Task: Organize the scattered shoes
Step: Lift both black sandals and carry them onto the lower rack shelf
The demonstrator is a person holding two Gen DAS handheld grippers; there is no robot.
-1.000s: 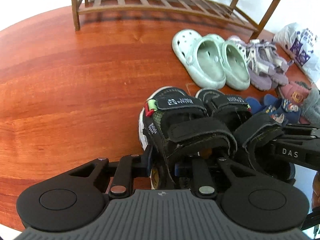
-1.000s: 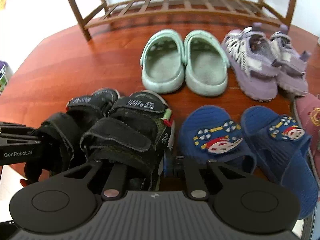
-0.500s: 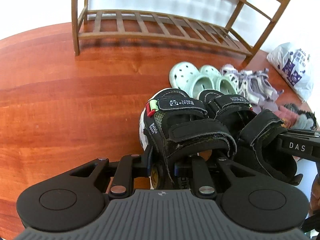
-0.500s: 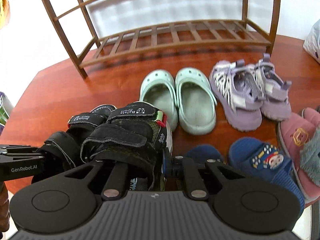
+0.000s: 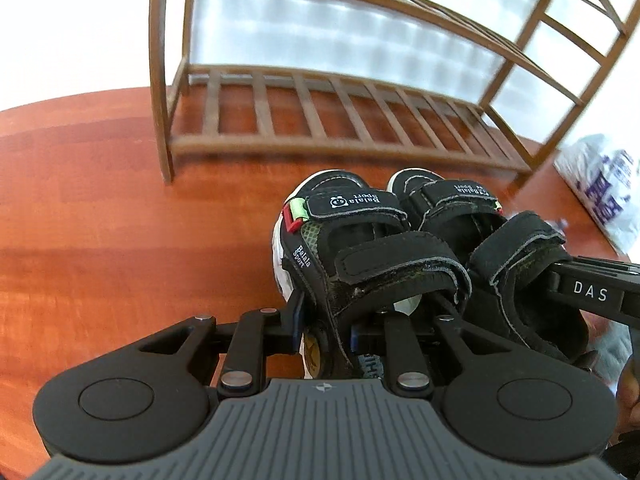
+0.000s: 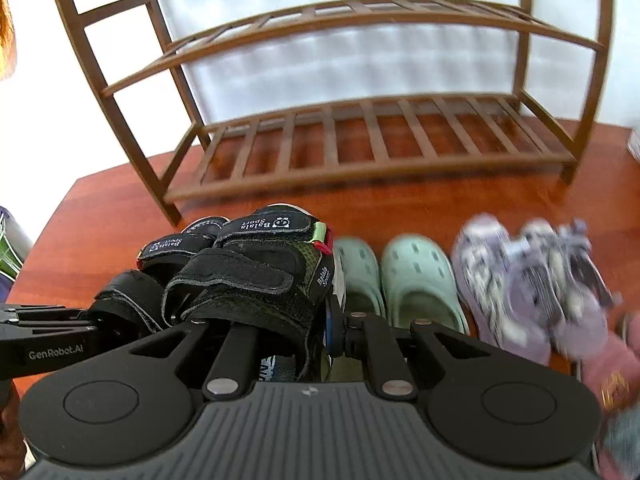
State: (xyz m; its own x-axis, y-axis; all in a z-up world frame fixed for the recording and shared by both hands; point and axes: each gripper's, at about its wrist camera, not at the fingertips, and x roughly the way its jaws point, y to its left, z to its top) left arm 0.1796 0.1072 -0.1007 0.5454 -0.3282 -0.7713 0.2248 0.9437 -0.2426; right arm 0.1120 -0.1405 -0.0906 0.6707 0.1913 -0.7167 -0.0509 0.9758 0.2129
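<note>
- Count: two black strap sandals, one in each claw; two mint-green clogs (image 6: 420, 280); two lilac sneakers (image 6: 504, 280); one pink slipper (image 6: 608, 376) at the right edge; one wooden shoe rack (image 6: 360, 136); one white printed bag (image 5: 600, 184).
- Left claw (image 5: 324, 320) is clenched on the heel of the left black sandal (image 5: 360, 248).
- Right claw (image 6: 296, 340) grips the heel of the right black sandal (image 6: 260, 272).
- Both sandals are held side by side, toes toward the rack, above the red-brown wooden surface (image 5: 120, 240).
- Sandal appearance: black hook-and-loop straps, white "Balala Sport" lettering, panda logo, red and green tab, whitish sole.
- Clogs and sneakers sit in a row on the surface before the rack; blurred.
</note>
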